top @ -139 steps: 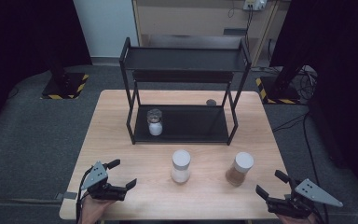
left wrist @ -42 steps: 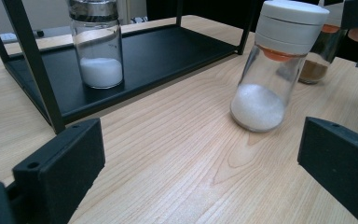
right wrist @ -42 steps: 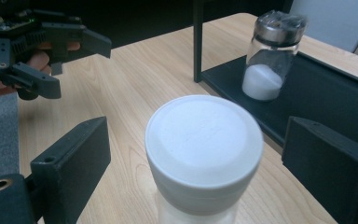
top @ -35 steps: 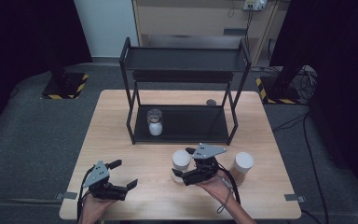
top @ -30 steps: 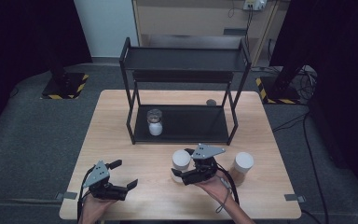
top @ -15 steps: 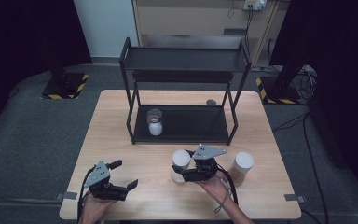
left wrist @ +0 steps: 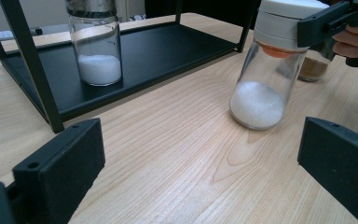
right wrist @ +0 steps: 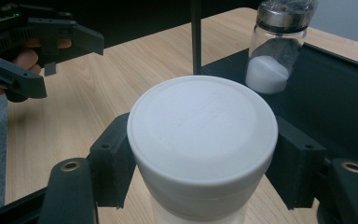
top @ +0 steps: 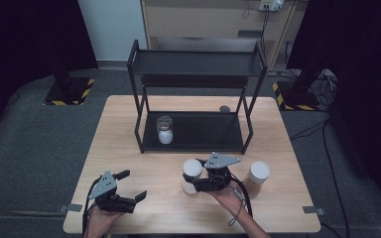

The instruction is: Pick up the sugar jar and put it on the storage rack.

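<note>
Right gripper point(top: 194, 185) has just been closing and now clamps the white cap of the clear glass jar of white powder point(top: 192, 176), jaws level on both sides. Jar stands upright on the wooden table point(top: 129, 119), long axis vertical, just in front of the black metal shelf rack point(top: 198, 131). Left gripper point(top: 133, 185) gapes empty, well apart to the jar's left.

Looking like a lab recording setup: black curtains point(top: 25, 39), hazard-taped stand bases point(top: 69, 91), loose cables point(top: 322, 84), grey carpet point(top: 34, 148) surrounding lone wooden tabletop point(top: 129, 144).
</note>
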Available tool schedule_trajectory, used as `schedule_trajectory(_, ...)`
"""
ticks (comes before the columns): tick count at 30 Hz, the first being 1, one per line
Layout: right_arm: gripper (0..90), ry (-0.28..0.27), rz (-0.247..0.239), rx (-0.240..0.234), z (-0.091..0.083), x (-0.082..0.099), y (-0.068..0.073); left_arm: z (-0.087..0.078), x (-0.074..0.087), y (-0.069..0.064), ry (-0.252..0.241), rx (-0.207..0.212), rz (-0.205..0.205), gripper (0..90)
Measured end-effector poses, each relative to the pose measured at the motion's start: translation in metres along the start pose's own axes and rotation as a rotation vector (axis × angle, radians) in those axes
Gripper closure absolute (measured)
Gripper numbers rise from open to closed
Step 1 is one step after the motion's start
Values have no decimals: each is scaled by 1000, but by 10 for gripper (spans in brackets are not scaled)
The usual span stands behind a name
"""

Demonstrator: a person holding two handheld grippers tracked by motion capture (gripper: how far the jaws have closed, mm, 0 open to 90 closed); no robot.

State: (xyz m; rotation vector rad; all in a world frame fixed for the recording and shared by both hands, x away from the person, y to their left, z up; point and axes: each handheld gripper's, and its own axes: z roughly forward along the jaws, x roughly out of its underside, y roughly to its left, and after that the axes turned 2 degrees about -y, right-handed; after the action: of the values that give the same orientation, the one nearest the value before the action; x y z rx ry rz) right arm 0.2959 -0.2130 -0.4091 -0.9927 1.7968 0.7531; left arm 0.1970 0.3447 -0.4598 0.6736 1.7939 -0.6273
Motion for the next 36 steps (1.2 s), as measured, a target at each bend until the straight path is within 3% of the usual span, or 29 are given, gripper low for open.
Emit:
schedule_trajectory(29,335,-14,-29,48,-1,-48,-2,0,0,0,0,4,3,0)
schedule_trajectory(36,335,-25,-14,75,2,-60,-6,0,0,0,1,6,3,0)
